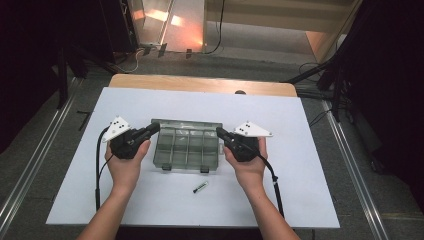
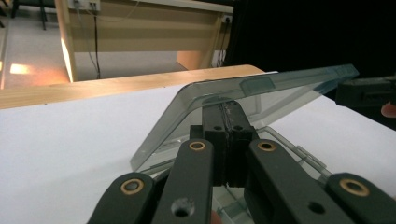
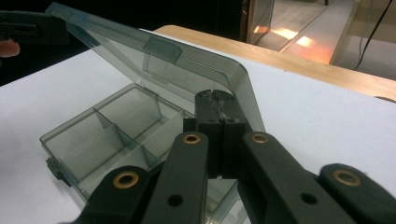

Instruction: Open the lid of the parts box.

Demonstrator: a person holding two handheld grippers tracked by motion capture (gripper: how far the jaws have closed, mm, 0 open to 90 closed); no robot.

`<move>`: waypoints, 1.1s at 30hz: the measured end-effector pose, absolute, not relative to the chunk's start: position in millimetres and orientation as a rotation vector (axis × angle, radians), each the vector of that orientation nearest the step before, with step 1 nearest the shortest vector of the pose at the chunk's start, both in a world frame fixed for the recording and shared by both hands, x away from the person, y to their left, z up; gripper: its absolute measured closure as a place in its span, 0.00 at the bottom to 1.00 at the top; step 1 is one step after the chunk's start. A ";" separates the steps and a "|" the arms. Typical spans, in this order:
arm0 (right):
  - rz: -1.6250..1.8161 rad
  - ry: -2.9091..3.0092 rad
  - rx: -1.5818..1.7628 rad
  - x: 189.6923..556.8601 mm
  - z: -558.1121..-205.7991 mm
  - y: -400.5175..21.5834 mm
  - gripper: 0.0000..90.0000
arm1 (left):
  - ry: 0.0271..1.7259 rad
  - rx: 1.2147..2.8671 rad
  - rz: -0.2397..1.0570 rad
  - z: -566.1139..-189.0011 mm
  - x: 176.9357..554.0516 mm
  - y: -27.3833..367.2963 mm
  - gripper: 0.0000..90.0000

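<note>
The left gripper (image 1: 153, 128) has its two black jaws pressed together, their tips against the underside of the lid (image 2: 261, 91) at its left end. The right gripper (image 1: 221, 133) is likewise pressed together, tips under the lid's right end. Neither pinches anything; both appear to prop the lid from beneath, as the two gripper views show.

Between the two grippers lies the compartment box (image 1: 186, 148), a smoky, see-through plastic case with thin dividers forming rows of small cells. Its lid is raised at a slant, hinged along the edge farther from the person, with a moulded latch tab at the middle of its free edge. The plastic looks hard, glossy and light, with rounded corners.

The step in hand seems to be swinging the lid open. To do it well, both tips should rise together at an even pace so the lid does not twist, and push up rather than forward, since so light a box could slide on the smooth white sheet (image 1: 300, 150) that covers the wooden table (image 1: 200, 83).

Nearer the person than the box, between the forearms, lies a small dark cylindrical object (image 1: 200, 187), too small to identify.
</note>
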State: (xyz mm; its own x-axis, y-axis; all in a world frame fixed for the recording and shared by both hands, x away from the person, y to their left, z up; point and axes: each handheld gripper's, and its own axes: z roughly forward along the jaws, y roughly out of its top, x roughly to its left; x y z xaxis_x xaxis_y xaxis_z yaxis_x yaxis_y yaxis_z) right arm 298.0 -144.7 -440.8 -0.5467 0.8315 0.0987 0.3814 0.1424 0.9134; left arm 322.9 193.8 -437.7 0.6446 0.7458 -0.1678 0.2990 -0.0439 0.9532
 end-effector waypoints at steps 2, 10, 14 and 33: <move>1.391 1.986 1.156 299.4 -440.5 -144.3 1.00 | 0.883 1.623 0.453 -437.1 323.3 196.3 1.00; 1.385 1.978 1.163 306.2 -435.9 -144.8 1.00 | 0.881 1.618 0.465 -437.3 323.6 208.1 0.86; 1.386 1.975 1.162 309.7 -434.9 -144.7 1.00 | 0.902 1.613 0.462 -439.4 330.0 210.4 0.58; 1.363 1.981 1.175 328.3 -428.9 -144.6 1.00 | 0.977 1.727 0.435 -457.3 372.9 205.5 0.59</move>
